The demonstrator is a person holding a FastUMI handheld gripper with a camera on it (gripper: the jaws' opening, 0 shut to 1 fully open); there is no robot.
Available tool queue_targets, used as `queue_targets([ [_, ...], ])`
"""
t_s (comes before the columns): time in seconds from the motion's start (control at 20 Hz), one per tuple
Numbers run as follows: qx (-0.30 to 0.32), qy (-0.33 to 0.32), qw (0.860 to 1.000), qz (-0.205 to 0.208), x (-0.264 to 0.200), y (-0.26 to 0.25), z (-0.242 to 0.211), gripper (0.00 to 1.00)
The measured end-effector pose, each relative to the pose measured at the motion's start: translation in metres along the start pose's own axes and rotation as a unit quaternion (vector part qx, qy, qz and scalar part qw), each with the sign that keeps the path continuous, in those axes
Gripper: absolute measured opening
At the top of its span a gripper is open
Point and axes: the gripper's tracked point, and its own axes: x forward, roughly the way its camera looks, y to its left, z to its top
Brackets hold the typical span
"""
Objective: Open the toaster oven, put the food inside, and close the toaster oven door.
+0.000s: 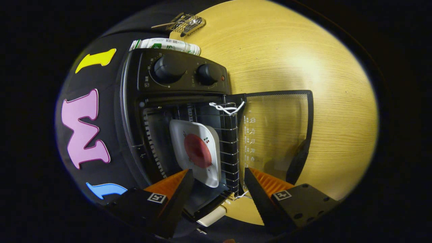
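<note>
Warm bright light on the wooden table [303, 67], dim oven [175, 111] interior; strong fisheye bending, sharp focus

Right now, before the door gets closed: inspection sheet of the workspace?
Surface: wooden table, bare beyond the oven.
Job's things: toaster oven, glass door open flat; plate with round red food on the rack inside.
Clutter: wire basket, wrapped packet behind the oven.
Gripper: gripper open, fingers apart, holding nothing, just short of the plate.
Cables: white cord tied at the door hinge.
Surroundings: black booth wall.
</note>
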Motion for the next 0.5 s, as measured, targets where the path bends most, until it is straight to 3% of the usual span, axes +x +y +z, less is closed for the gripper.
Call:
queue_targets([
  [0.1, -0.072, 0.024, 0.997, 0.007, -0.021, 0.002, -0.008, 0.99],
  [0.2, -0.165, 0.027, 0.986, 0.02, -0.044, 0.001, -0.01, 0.99],
  [0.35, -0.303, 0.037, 0.952, 0.015, -0.075, -0.018, -0.015, 0.98],
  [0.5, -0.422, 0.035, 0.906, -0.007, -0.094, -0.047, -0.017, 0.98],
])
